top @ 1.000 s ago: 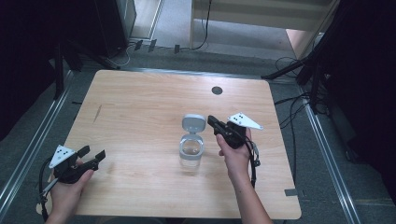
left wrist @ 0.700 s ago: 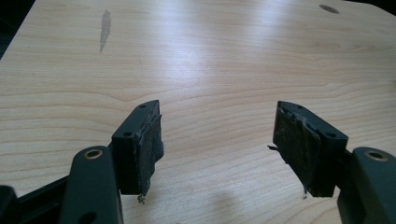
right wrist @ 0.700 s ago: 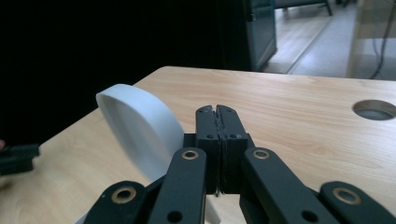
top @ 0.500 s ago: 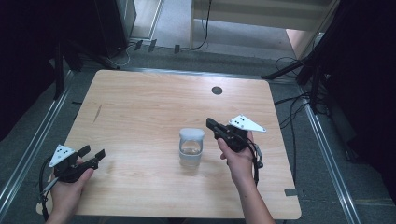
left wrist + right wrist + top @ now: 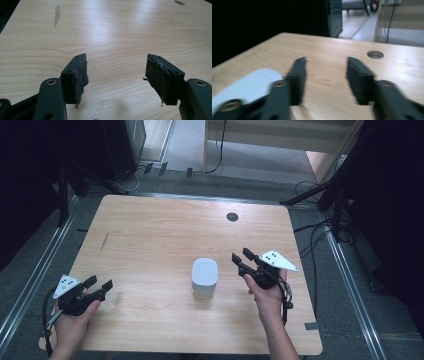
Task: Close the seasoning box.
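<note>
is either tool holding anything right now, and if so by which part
Nothing is held. The left tool is open over bare wood, and the right tool is open beside the white-lidded clear jar, not touching it.

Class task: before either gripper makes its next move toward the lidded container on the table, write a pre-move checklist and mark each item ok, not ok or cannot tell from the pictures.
1. Right gripper open and holding nothing: ok, its jaws stand apart with bare wood between them.
2. Left gripper open and holding nothing: ok.
3. Container upright with its lid on: ok.
4. Lid fully seated and tight: cannot tell.
5. Right gripper apart from the container: ok, a gap of table shows between them.
6. Bare table around the container, with the hole well away: ok.
</note>
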The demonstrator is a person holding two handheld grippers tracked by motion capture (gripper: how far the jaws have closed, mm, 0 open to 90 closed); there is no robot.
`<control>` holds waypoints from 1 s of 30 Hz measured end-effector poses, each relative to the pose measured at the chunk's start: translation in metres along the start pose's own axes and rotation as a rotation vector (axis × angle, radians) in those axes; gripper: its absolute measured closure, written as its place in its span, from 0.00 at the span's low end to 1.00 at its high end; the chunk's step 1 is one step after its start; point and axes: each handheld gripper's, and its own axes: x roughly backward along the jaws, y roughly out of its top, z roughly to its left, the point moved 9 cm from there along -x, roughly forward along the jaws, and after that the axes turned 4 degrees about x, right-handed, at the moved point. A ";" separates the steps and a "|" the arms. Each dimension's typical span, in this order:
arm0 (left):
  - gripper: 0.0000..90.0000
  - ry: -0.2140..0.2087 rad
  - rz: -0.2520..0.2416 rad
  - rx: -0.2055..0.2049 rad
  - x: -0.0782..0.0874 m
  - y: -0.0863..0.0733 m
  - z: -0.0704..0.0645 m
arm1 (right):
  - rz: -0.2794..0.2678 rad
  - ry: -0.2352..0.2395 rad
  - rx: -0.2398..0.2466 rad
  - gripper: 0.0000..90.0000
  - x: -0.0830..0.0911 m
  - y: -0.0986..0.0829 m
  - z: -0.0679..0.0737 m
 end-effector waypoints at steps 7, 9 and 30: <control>0.38 0.000 0.001 0.001 0.000 0.000 0.000 | 0.017 -0.032 -0.006 0.28 0.022 -0.016 -0.019; 0.38 0.000 0.001 0.001 0.000 0.000 0.000 | 0.022 -0.042 -0.004 0.27 0.029 -0.023 -0.026; 0.38 0.003 0.002 0.001 0.000 0.000 0.000 | 0.124 -0.179 -0.040 0.27 0.096 -0.098 -0.085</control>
